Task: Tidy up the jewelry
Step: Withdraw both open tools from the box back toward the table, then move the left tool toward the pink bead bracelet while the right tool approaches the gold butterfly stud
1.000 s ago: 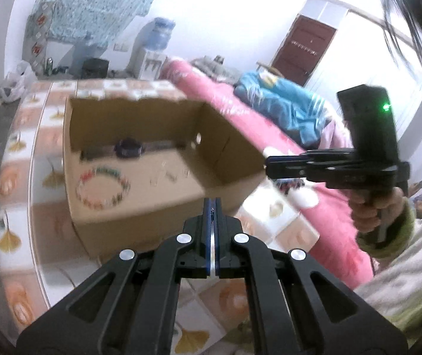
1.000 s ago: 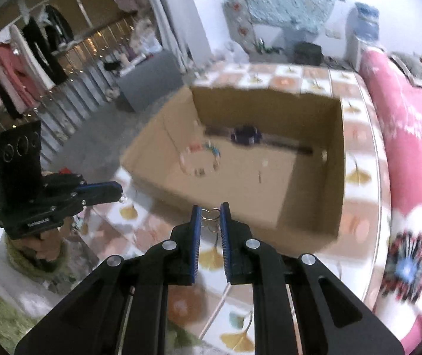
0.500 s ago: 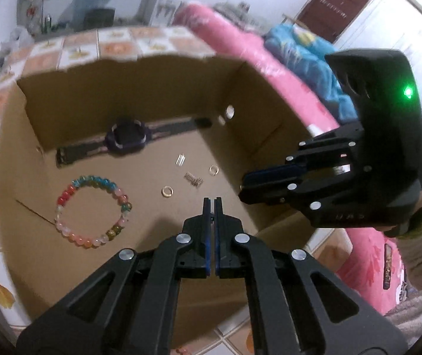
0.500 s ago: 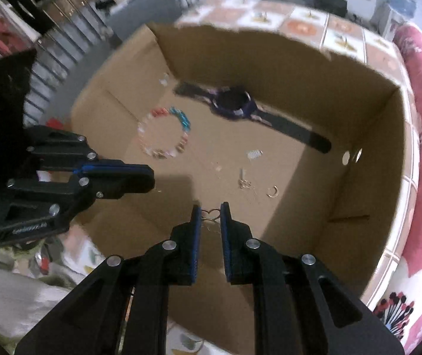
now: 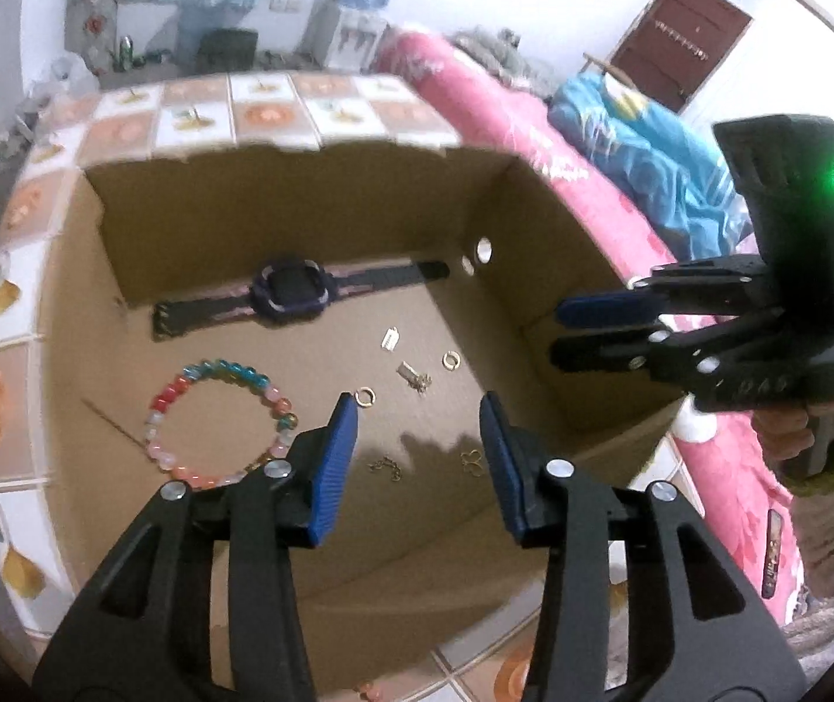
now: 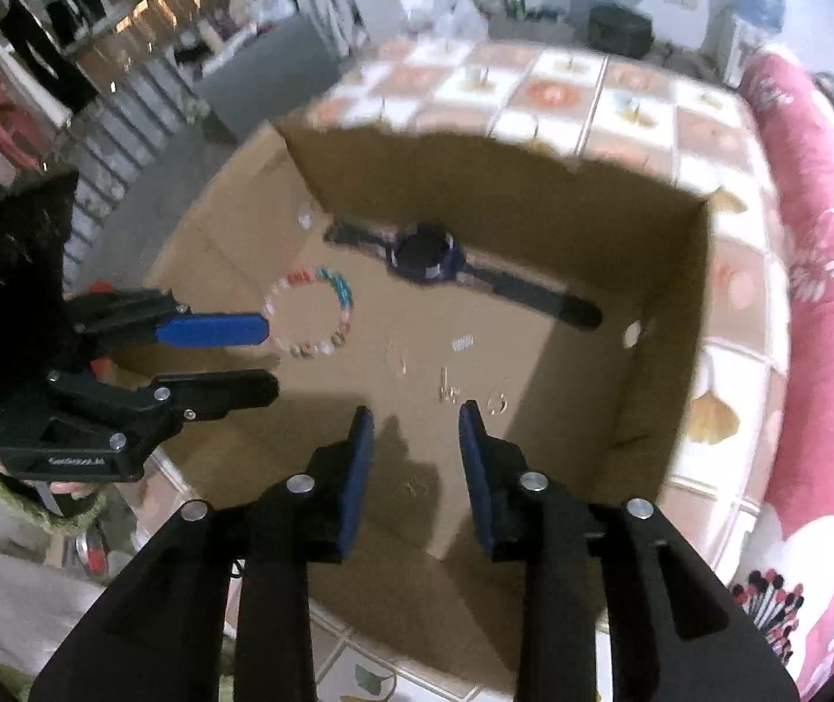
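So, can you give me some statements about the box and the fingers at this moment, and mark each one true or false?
1. The watch lies inside the cardboard box. True.
2. The bead bracelet is pinched by the left gripper. False: it lies on the box floor, and the fingers stand apart, holding nothing.
3. The right gripper is open. True.
4. The watch strap is coiled around the bracelet. False: the strap lies straight, apart from it.
5. Small gold pieces lie on the box floor. True.

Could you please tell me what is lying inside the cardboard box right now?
Inside the cardboard box: a dark watch, a colourful bead bracelet, two gold rings and small gold pieces. The near wall and gripper fingers hide the nearest floor.
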Demonstrator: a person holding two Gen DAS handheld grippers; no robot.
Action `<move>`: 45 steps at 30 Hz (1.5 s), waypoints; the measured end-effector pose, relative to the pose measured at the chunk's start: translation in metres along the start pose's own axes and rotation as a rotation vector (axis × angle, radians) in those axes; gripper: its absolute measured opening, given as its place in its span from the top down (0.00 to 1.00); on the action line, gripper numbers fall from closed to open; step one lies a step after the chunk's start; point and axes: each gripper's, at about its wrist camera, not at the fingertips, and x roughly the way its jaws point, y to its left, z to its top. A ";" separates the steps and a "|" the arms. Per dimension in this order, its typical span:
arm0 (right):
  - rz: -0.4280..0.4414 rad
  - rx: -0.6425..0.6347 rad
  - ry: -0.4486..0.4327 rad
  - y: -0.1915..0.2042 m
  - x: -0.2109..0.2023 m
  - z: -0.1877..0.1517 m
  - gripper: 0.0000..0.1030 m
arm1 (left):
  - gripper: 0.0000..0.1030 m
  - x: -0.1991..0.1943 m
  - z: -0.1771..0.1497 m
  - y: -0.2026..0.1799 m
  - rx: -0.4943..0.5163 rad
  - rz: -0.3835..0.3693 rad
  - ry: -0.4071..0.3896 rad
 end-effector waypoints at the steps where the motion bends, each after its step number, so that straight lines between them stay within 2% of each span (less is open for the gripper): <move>1: 0.002 0.000 -0.036 0.001 -0.011 -0.002 0.66 | 0.52 -0.012 -0.002 -0.002 0.006 0.006 -0.029; 3: 0.015 0.001 -0.134 0.006 -0.041 -0.012 0.58 | 0.47 -0.036 -0.008 -0.006 0.023 0.022 -0.092; 5: 0.008 0.001 -0.218 0.012 -0.065 -0.025 0.54 | 0.40 -0.056 -0.015 -0.011 0.038 0.034 -0.140; 8: 0.007 0.001 -0.342 0.025 -0.101 -0.059 0.44 | 0.28 -0.089 -0.035 -0.017 0.071 0.049 -0.211; 12: 0.001 0.006 -0.427 0.041 -0.117 -0.103 0.32 | 0.18 -0.113 -0.066 -0.020 0.066 0.051 -0.235; 14: 0.004 0.030 -0.439 0.048 -0.113 -0.129 0.30 | 0.18 -0.117 -0.084 -0.020 0.051 0.054 -0.233; 20: -0.036 0.127 -0.359 0.059 -0.071 -0.187 0.24 | 0.15 -0.106 -0.136 -0.017 0.019 0.116 -0.176; 26: -0.154 0.189 -0.254 0.070 -0.018 -0.221 0.22 | 0.13 -0.070 -0.184 -0.015 -0.018 0.209 -0.085; 30: -0.306 0.213 -0.179 0.071 0.008 -0.228 0.20 | 0.13 -0.046 -0.203 -0.015 -0.031 0.290 -0.019; 32: -0.339 0.217 -0.172 0.069 0.016 -0.228 0.18 | 0.13 -0.036 -0.209 -0.016 -0.035 0.315 0.001; 38: -0.424 0.225 -0.162 0.069 0.030 -0.220 0.14 | 0.12 -0.017 -0.212 -0.016 -0.063 0.410 0.021; 45: -0.457 0.235 -0.118 0.065 0.047 -0.215 0.13 | 0.08 -0.007 -0.207 -0.023 -0.054 0.492 0.044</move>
